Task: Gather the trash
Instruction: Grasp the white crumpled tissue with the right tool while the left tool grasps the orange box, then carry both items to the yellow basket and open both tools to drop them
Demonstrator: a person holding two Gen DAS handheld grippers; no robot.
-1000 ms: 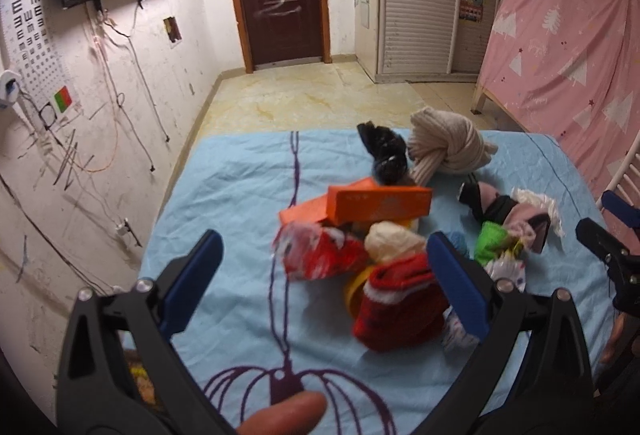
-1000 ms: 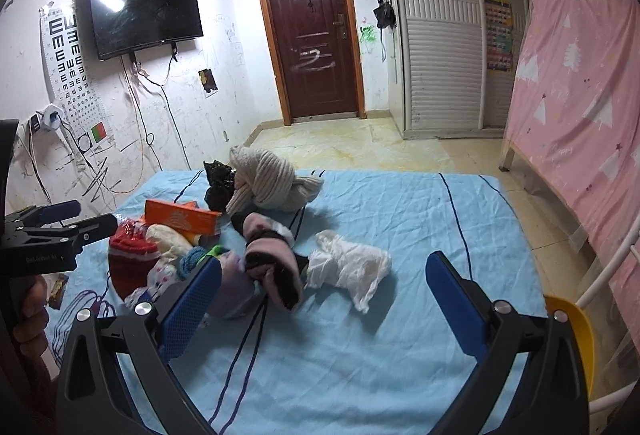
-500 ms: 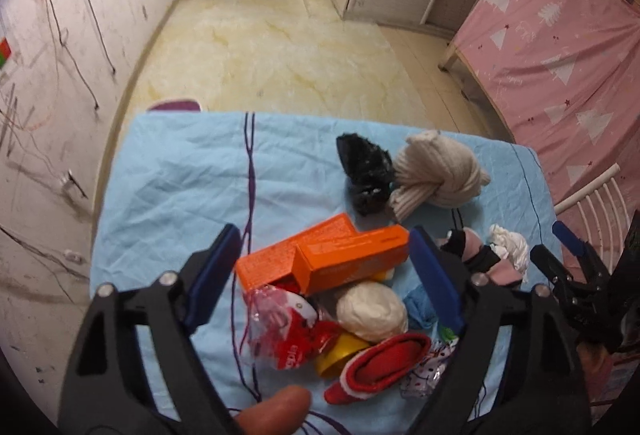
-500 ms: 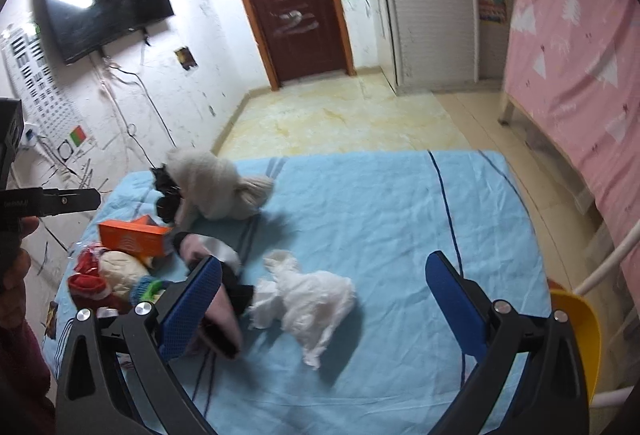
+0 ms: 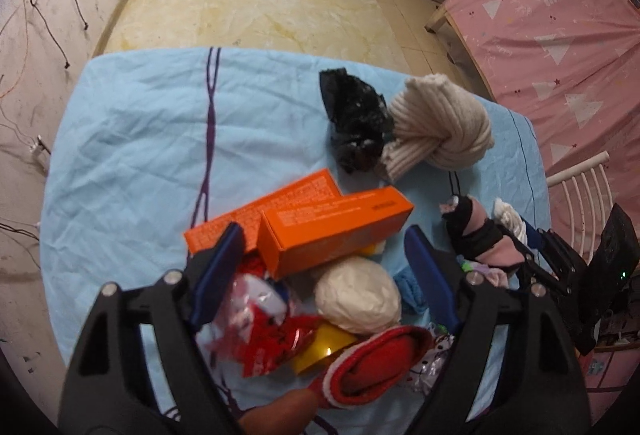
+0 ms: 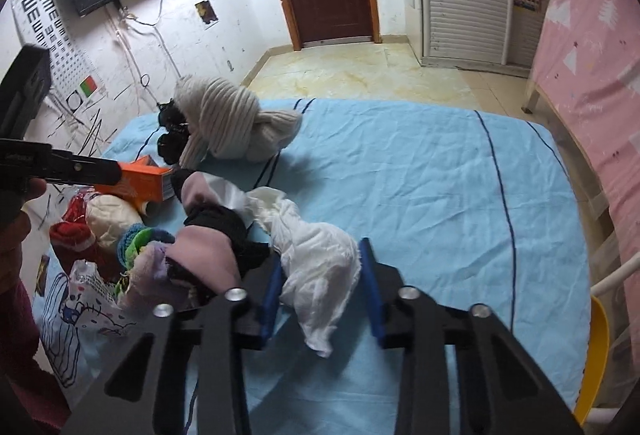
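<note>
My right gripper (image 6: pixel 320 259) is closing around a crumpled white tissue (image 6: pixel 316 255) on the blue sheet (image 6: pixel 420 195). Both blue pads touch its sides. My left gripper (image 5: pixel 324 235) hovers over the pile, jaws closing slowly, pads apart. Between them lie the near end of an orange box (image 5: pixel 336 231), a cream ball (image 5: pixel 356 295) and a red-and-white wrapper (image 5: pixel 264 319); no pad presses on any of them. A second orange box (image 5: pixel 264 211) lies behind. A black plastic bag (image 5: pixel 356 119) sits further back.
A knotted beige knit (image 5: pixel 436 123) lies beside the black bag. Pink-and-black socks (image 6: pixel 208 235) touch the tissue's left side. A red sock (image 5: pixel 380 363) and a yellow piece (image 5: pixel 324 351) sit near the front edge. A pink-covered bed (image 6: pixel 600 95) stands right, a yellow chair (image 6: pixel 596 347) close by.
Both grippers tilted down and moved in. The right one's jaws went from wide open to closed around the white tissue. The left one narrowed a little over the orange boxes.
</note>
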